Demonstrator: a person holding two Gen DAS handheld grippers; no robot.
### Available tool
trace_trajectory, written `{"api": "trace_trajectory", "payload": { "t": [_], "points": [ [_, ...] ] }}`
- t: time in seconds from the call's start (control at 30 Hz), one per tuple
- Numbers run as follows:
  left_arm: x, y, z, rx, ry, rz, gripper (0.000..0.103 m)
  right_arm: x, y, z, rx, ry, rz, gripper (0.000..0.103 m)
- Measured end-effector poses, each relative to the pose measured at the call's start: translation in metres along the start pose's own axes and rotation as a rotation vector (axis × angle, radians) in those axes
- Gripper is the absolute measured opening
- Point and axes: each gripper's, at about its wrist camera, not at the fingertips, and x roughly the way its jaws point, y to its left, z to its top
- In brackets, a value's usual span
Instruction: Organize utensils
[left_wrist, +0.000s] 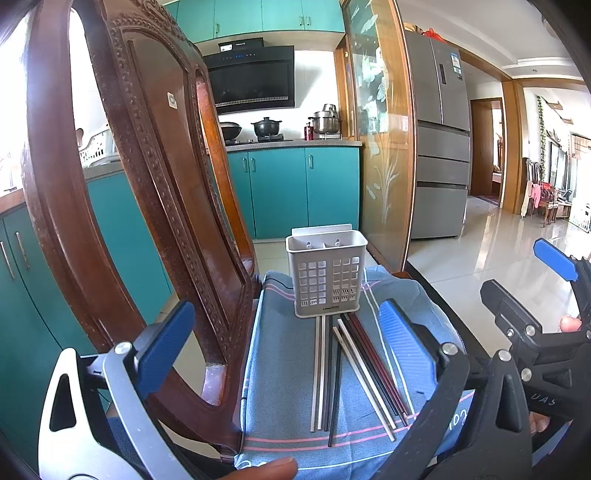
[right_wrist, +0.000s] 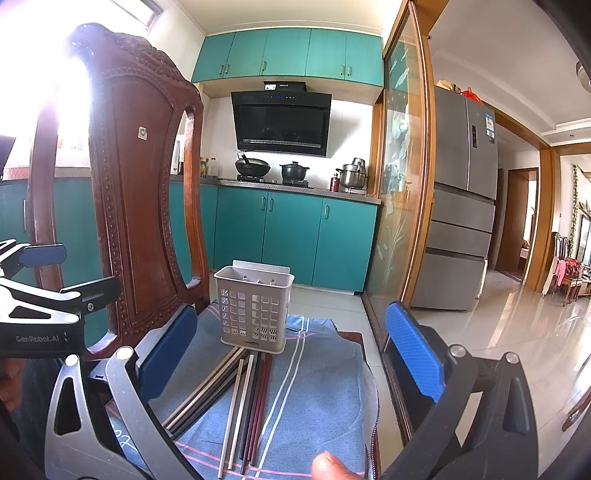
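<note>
Chopsticks (left_wrist: 347, 373) lie loose on a blue cloth (left_wrist: 284, 369) with pink and white stripes, fanned into two bunches whose far ends reach the base of a pale perforated utensil holder (left_wrist: 327, 275). That holder stands upright at the far end of the cloth, its two compartments showing nothing inside from the left wrist view. Some sticks are pale, others black or dark red. A carved wooden chair back (left_wrist: 147, 184) rises just left of the cloth. The left gripper (left_wrist: 288, 354) hovers over the near end of the chopsticks with its blue-padded jaws spread wide and nothing between them. The right gripper (right_wrist: 291, 354) is likewise released, jaws apart, with the holder and chopsticks framed in the gap. In the right wrist view the same chopsticks (right_wrist: 247, 402) point toward the holder (right_wrist: 255, 314) on the cloth (right_wrist: 317, 387), and the left gripper's side shows at the left edge.
</note>
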Motion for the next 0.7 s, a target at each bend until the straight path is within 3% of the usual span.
{"api": "trace_trajectory", "payload": {
  "t": [0.53, 0.7],
  "points": [
    [0.01, -0.006, -0.002, 0.013, 0.032, -0.011, 0.099, 0.003, -0.002, -0.001, 0.008, 0.011, -0.003, 0.1],
    [0.03, -0.006, -0.008, -0.002, 0.094, -0.041, 0.099, 0.026, -0.008, -0.005, 0.002, 0.078, -0.065, 0.1]
  ]
}}
